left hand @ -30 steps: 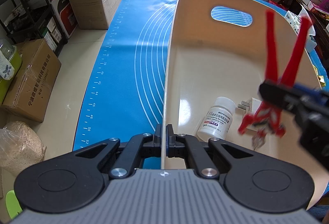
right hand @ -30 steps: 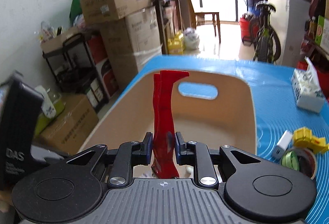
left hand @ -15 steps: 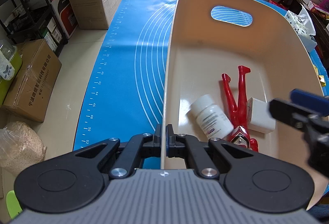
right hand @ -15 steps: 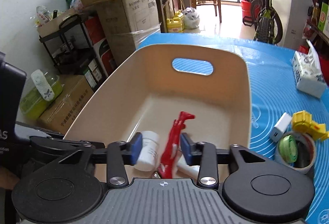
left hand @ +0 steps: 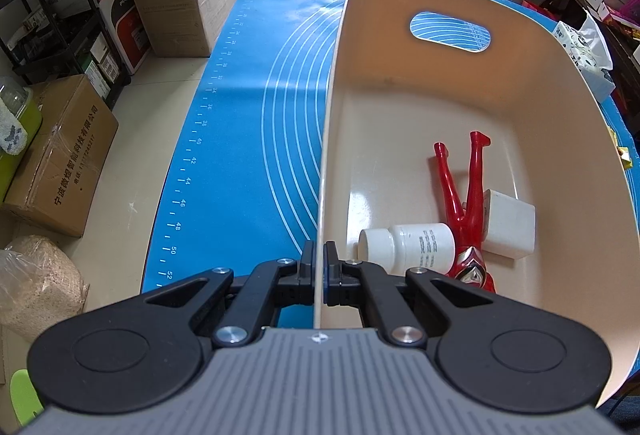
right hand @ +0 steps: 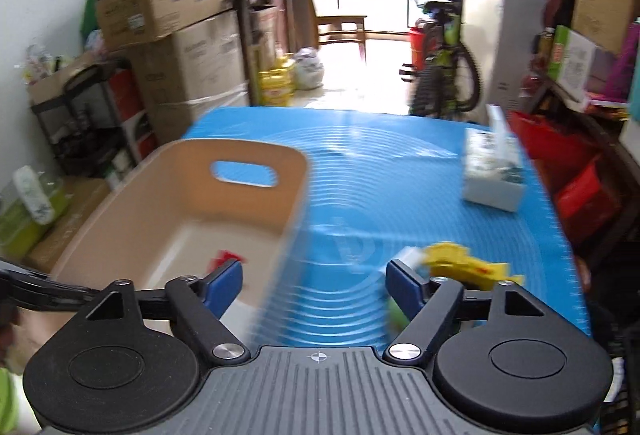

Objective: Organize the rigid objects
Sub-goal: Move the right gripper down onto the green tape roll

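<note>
Bin [left hand: 560, 107] sits on mat [left hand: 256, 123] over the tabletop. Inside, near end: bottle [left hand: 412, 247] lying left, figure [left hand: 464, 211] touching its right, box [left hand: 510, 231] right of figure. Tissue box [right hand: 494, 175] and toy [right hand: 464, 265] on mat, right of bin.

1. The beige bin [left hand: 460, 107] looks like smooth plastic with a soft sheen; a pale glare patch sits on its floor.
2. The red figure [left hand: 464, 203] inside it is glossy moulded plastic, with a silvery face at its 6 o'clock end.
3. The white bottle [left hand: 408, 247] is matt plastic with a printed paper label.
4. The white block [left hand: 508, 229], at the figure's 3 o'clock, is smooth and matt.
5. The blue mat [left hand: 256, 123] is smooth, faintly shiny, printed with white lines.
6. The left gripper [left hand: 319, 263] has matt black plastic arms, bright metal screws and a ribbed grey body.
7. The right gripper [right hand: 314, 281] has blue pads [right hand: 224, 281].
8. The cardboard boxes [left hand: 60, 159] are dull brown, some under glossy wrap.
</note>
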Motion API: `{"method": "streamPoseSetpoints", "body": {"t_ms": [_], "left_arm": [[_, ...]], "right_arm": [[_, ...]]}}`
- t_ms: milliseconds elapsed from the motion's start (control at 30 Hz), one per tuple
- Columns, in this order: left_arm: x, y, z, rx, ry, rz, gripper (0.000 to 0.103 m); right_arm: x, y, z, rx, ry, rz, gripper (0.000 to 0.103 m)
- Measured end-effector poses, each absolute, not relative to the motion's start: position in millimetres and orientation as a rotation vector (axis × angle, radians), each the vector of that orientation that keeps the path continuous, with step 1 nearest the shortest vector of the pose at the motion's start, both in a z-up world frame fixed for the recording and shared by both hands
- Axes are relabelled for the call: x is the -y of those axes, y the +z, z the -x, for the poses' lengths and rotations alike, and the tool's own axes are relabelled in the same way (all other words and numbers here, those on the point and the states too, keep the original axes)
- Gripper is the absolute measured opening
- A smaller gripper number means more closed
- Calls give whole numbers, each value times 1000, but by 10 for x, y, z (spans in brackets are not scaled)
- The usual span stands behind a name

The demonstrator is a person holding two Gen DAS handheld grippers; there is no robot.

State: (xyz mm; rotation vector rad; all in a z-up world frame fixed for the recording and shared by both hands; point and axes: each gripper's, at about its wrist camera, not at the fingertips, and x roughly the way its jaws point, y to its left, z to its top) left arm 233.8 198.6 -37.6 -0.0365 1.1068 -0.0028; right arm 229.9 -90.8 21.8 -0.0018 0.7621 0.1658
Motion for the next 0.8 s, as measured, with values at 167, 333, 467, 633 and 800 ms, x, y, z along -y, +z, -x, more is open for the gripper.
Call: {"method": "streamPoseSetpoints", "body": {"t_ms": [167,333,467,633,800], "left_arm": [[-1982,-379,-2339,-1107,-2,34,4],[-1981,-383,-2340,-1106,-2,35,4],[-1977,-382,-2338,-1107,-1,34,4],[-1974,-385,-2337,-1107,0,32,4],[-1973,-391,-2337,-1106,-1,31,4]], "right_arm": [[1194,6,-2342,-806,99,-20,91],[1185,-235,-2391,-809,53,91,90],[1092,-372,-2452,-804,70,208,90],[985,-495,-2592,-812,102,270,85],[940,-667,-2756,-854,101,262,77]]}}
